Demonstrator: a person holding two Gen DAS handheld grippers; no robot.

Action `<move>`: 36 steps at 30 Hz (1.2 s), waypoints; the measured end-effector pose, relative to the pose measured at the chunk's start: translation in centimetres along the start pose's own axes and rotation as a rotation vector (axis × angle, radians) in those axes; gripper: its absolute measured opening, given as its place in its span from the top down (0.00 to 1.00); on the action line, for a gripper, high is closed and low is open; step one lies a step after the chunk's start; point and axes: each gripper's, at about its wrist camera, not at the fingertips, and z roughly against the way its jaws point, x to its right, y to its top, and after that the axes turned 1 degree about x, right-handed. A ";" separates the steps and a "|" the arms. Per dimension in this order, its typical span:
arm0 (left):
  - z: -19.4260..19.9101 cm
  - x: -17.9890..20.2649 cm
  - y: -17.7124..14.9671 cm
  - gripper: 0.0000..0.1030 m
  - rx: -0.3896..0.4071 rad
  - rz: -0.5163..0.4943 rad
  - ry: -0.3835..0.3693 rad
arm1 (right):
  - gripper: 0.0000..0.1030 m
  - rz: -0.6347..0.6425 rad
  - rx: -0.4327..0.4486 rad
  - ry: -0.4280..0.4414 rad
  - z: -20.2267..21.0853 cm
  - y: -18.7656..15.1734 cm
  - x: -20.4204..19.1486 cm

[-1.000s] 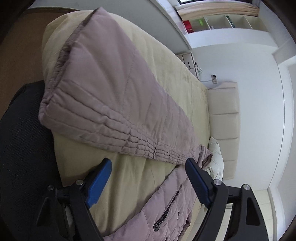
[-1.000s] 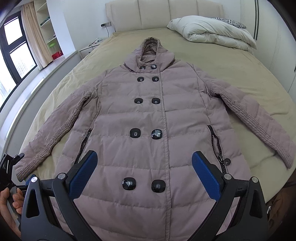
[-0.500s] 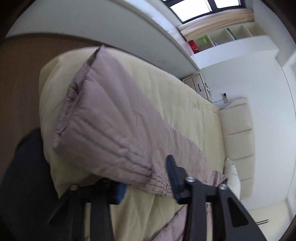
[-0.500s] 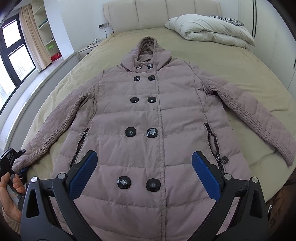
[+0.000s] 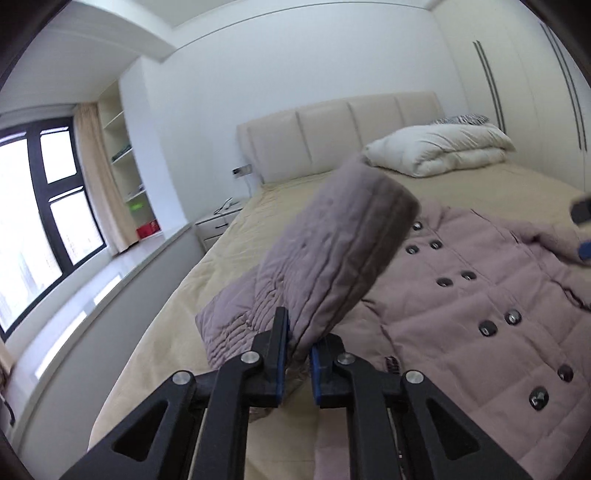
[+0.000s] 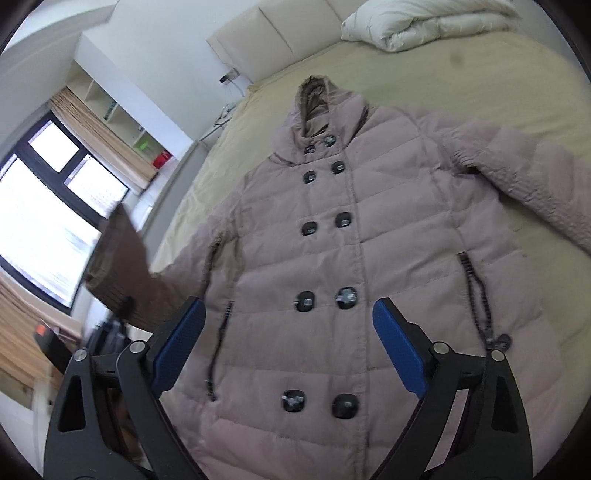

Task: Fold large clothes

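While left tongs (image 5: 295, 354) pinch sleeve (image 5: 325, 258), lifted

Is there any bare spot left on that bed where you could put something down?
Yes: the bed is bare between the coat's hood and the folded duvet, and along the window side in the left view. The middle is crowded by the coat; the left gripper holds its sleeve up.

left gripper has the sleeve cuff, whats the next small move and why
Probably carry the sleeve across onto the coat front. The left gripper is shut on the cuff and holds it lifted above the bed, while the coat lies flat and buttoned; the right gripper hovers open.
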 end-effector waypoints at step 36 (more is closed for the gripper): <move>0.0 5.6 -1.0 0.89 0.028 -0.088 -0.019 | 0.72 -0.264 -0.422 0.477 -20.6 1.5 -5.7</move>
